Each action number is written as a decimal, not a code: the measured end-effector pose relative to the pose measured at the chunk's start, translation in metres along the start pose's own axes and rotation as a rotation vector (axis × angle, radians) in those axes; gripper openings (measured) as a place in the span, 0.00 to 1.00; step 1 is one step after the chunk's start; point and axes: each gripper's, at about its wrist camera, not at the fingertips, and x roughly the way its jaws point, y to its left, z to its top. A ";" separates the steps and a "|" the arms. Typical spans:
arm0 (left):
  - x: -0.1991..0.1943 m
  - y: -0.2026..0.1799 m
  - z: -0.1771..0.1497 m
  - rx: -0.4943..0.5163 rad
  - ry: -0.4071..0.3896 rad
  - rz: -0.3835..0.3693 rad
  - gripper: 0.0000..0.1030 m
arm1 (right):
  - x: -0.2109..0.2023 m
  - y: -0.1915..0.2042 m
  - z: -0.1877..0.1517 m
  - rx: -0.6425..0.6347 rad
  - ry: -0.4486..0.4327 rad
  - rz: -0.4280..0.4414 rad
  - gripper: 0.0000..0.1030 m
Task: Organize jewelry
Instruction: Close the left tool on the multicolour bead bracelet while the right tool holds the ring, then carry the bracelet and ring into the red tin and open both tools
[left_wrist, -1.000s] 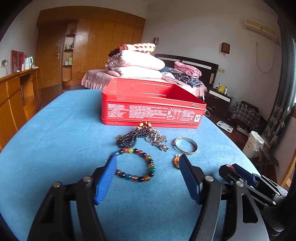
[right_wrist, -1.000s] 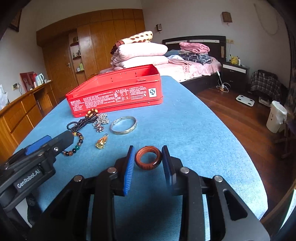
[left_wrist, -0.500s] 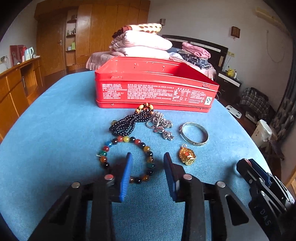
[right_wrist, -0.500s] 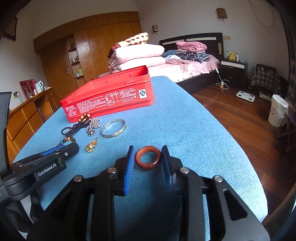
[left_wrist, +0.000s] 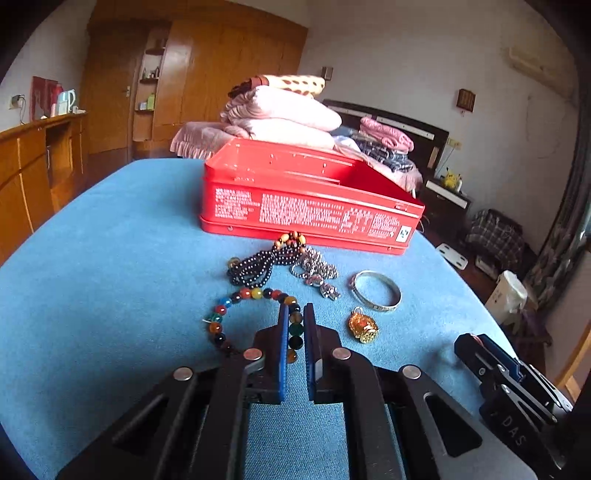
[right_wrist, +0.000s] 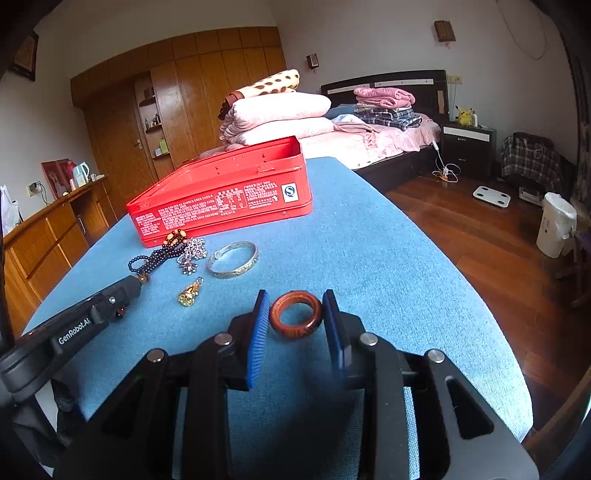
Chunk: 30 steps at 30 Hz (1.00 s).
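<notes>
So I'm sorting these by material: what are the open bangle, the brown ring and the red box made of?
The bangle looks like silver-toned metal: grey sheen, engraved band. The brown ring looks like polished wood or stone; glossy, mottled reddish-brown, hard to say which. The red box seems painted tin: thin rolled rim, printed glossy side.

Matt blue woven cloth over table. Glossy red painted metal tin. Polished glassy beads on bracelet; shiny engraved silver metal bangle. Smooth lacquered brown ring. Ribbed blue rubbery pads, matt black plastic frames.
</notes>
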 end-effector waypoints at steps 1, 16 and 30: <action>-0.001 0.001 0.000 -0.003 -0.007 -0.002 0.07 | -0.001 0.001 0.000 -0.004 -0.004 0.001 0.28; -0.032 0.011 0.021 -0.023 -0.124 -0.013 0.07 | -0.007 0.027 0.027 -0.074 -0.069 0.028 0.28; -0.037 0.026 0.063 -0.031 -0.210 -0.021 0.07 | 0.009 0.046 0.083 -0.130 -0.136 0.069 0.28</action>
